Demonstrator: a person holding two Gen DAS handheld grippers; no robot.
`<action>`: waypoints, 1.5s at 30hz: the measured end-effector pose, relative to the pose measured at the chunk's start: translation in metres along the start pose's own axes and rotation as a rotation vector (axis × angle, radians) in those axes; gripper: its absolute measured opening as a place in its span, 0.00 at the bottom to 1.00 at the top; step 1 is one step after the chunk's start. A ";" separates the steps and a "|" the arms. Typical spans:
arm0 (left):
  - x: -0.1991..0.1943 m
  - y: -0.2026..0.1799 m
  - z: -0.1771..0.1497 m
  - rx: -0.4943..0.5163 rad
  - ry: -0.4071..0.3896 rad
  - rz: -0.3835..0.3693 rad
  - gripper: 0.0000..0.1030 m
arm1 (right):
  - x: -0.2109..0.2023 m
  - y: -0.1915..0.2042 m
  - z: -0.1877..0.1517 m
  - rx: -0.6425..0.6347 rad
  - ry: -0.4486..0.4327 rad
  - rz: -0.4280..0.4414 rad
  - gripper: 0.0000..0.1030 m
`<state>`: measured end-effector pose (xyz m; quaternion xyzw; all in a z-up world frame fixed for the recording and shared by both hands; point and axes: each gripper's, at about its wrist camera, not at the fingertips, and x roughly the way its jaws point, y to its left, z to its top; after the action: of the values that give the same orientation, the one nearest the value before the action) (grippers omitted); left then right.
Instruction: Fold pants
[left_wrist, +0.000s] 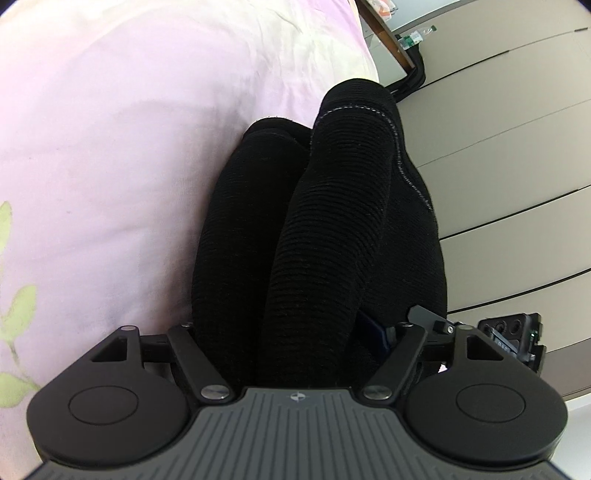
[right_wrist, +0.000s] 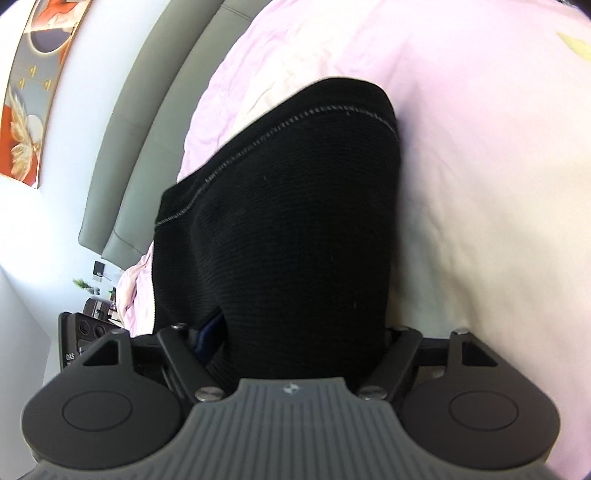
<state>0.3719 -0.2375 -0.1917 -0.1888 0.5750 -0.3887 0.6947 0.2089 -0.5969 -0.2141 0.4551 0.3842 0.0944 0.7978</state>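
Pants, black ribbed knit (left_wrist: 321, 229), bunch between both spread jaws over the pink bedsheet (left_wrist: 110, 147), seam at 12 o'clock; whether left gripper (left_wrist: 295, 332) or right gripper (right_wrist: 295, 332) pinches them I cannot tell, so lower evenly.

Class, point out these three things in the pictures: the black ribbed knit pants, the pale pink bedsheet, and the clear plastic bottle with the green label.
black ribbed knit pants (left_wrist: 332, 206): left wrist view, ribbed leg.
pale pink bedsheet (right_wrist: 480, 147): right wrist view, bare fabric.
clear plastic bottle with the green label (left_wrist: 413, 38): left wrist view, label.
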 end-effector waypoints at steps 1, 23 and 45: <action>0.001 -0.002 0.001 0.002 -0.002 0.001 0.85 | -0.002 0.000 -0.003 -0.002 0.003 -0.005 0.73; -0.026 -0.026 -0.036 0.258 -0.092 0.167 0.92 | -0.045 0.007 -0.106 0.059 -0.093 -0.098 0.77; -0.053 -0.076 0.007 0.313 -0.183 0.172 0.90 | -0.113 0.054 -0.052 -0.168 -0.173 -0.292 0.71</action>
<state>0.3518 -0.2464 -0.1019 -0.0633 0.4562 -0.3936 0.7956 0.1058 -0.5888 -0.1264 0.3327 0.3668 -0.0299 0.8683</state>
